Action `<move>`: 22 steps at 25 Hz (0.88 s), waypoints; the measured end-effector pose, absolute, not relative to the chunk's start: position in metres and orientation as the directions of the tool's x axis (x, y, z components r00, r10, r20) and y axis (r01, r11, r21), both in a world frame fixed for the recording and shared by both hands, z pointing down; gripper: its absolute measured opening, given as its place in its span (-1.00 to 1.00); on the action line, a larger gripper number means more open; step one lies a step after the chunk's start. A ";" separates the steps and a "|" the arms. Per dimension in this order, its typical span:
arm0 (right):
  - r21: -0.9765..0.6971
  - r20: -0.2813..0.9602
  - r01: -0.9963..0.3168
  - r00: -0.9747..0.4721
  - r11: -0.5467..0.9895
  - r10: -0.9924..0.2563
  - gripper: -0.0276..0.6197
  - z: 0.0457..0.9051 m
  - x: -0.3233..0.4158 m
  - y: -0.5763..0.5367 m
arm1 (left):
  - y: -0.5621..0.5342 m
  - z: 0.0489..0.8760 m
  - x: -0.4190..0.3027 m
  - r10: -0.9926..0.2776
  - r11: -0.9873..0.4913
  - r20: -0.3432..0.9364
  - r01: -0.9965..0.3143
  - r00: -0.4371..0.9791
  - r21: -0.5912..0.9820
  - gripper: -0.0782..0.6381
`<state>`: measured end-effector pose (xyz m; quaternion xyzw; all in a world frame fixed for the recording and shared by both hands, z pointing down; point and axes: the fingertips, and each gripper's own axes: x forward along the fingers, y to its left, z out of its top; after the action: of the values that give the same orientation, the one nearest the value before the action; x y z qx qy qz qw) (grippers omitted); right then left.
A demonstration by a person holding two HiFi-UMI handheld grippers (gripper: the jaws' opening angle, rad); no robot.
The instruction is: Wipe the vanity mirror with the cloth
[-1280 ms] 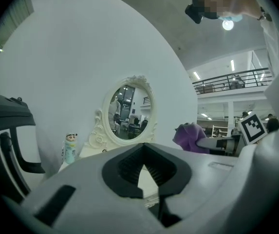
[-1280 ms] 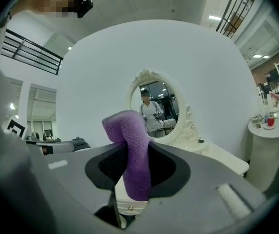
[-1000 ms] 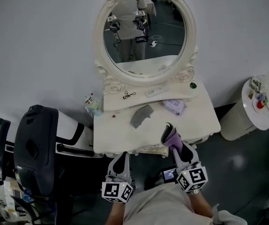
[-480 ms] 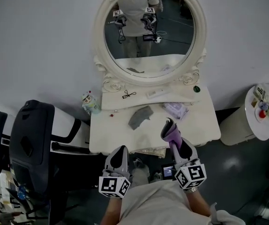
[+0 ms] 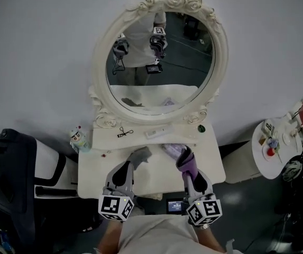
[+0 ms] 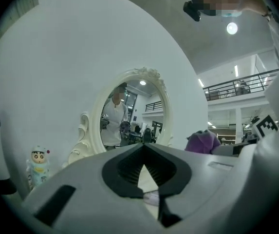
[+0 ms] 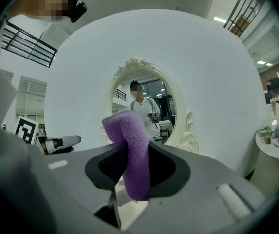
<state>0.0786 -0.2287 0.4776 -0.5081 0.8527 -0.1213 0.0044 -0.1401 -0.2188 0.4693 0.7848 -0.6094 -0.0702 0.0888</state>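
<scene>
The vanity mirror is now seen bigger and fuller in the upper middle of the head view than it is a second before. The white table under it is seen closer too, in the lower middle of the frame. Both grippers are now held over the front part of the table top. A second before, the left one is seen below the table's front edge.

The purple cloth is pinched in the right gripper, just right of the middle of the frame. In the right gripper view the cloth is squeezed between the two jaws, and a fat fold is pushed up above them. The mirror is seen straight ahead in that view, but the glass is not touched yet. The cloth is kept well apart from it.

The left gripper is seen just left of the middle. Its jaws are pressed together at the tips and nothing is held in them. A grey rag is laid on the table just past its tip. It looks as if the rag is not touched, but this cannot be told for sure from above.

So the mirror is being come up to, and the wiping is not begun. It is judged that the cloth is to be lifted up to the glass next.
</scene>
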 end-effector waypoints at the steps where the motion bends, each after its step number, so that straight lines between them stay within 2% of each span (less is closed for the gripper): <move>1: -0.210 0.109 -0.871 -0.472 0.444 -0.875 -0.55 0.472 0.076 -0.239 | -0.229 0.467 -0.143 -0.968 -0.248 -0.007 -0.942 0.253 0.226 -0.77; 12: -0.207 0.026 -0.908 -0.378 0.365 -0.926 -0.55 0.432 0.043 -0.314 | -0.305 0.461 -0.184 -0.950 -0.302 0.010 -0.928 0.311 0.218 -0.77; 18: -0.175 -0.064 -0.891 -0.413 0.418 -0.908 -0.55 0.381 0.029 -0.355 | -0.316 0.416 -0.184 -0.945 -0.327 -0.069 -0.936 0.320 0.131 -0.77; 22: -0.142 -0.127 -0.859 -0.478 0.492 -0.869 -0.55 0.338 0.007 -0.387 | -0.316 0.390 -0.195 -0.967 -0.251 -0.075 -0.962 0.244 0.109 -0.77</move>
<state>0.0071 -0.3870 0.3385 -0.5029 0.8590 -0.0294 0.0913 -0.1949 -0.3163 0.3896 0.7883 -0.6117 -0.0632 0.0203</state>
